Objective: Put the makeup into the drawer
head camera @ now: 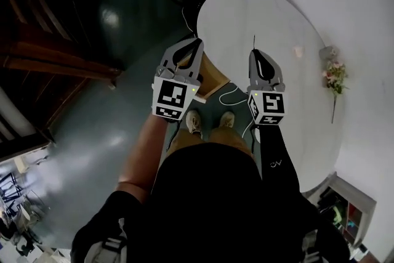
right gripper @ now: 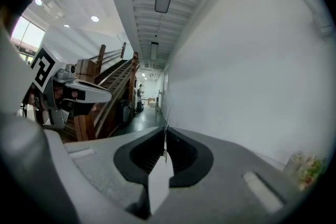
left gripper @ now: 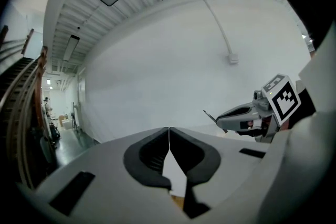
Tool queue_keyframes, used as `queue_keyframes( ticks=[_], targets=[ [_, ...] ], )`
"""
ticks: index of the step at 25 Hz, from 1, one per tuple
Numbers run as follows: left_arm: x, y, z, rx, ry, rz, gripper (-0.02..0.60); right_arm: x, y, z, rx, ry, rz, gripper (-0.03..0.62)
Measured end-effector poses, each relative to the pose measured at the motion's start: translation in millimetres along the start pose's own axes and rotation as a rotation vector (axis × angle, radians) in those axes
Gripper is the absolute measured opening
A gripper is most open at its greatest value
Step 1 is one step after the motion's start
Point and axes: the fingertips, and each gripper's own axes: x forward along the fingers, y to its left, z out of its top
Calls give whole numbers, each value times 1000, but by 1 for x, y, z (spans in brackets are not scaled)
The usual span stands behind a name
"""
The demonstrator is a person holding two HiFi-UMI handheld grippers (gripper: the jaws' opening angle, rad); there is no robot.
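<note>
Grey left tongs are fully closed, tips pressed together with nothing in them. The right tongs are pinched down too, but on a thin dark stick that pokes straight out past the tips. That's the only thing here that looks like makeup, and honestly it's too skinny to say what kind. Both are held out in front of the person at about the same height, side by side but apart, and each shows up in the other's gripper view.

Right behind each pair of jaws is its marker cube, left one and right one. Between the two tongs and a bit lower there's a brown wooden piece, can't tell what it belongs to. Ahead of and under the right tongs is a white round tabletop, with a small bunch of flowers off to the right of them, near the wall. Below the tongs are the person's shoes and a white cable on the dark shiny floor. A wooden staircase sits further out, left of the left tongs.
</note>
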Motion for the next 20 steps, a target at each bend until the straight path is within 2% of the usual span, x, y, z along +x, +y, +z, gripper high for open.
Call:
queue_keyframes(
  ticks=[5,8,15,20],
  targets=[
    [-29,36,-11,-23,14,98,11,27,46,4,-27,-1,113,21],
    [-43,49,-20,-37,22,136,11,39,71,-11,-24,41,178,21],
    [-66,54,-61,-76,97,191,9,61,140,-125,-34,339,370,21],
    [-81,63,-89,-132,143,207,11,67,166,-200,-33,535,418,21]
  ],
)
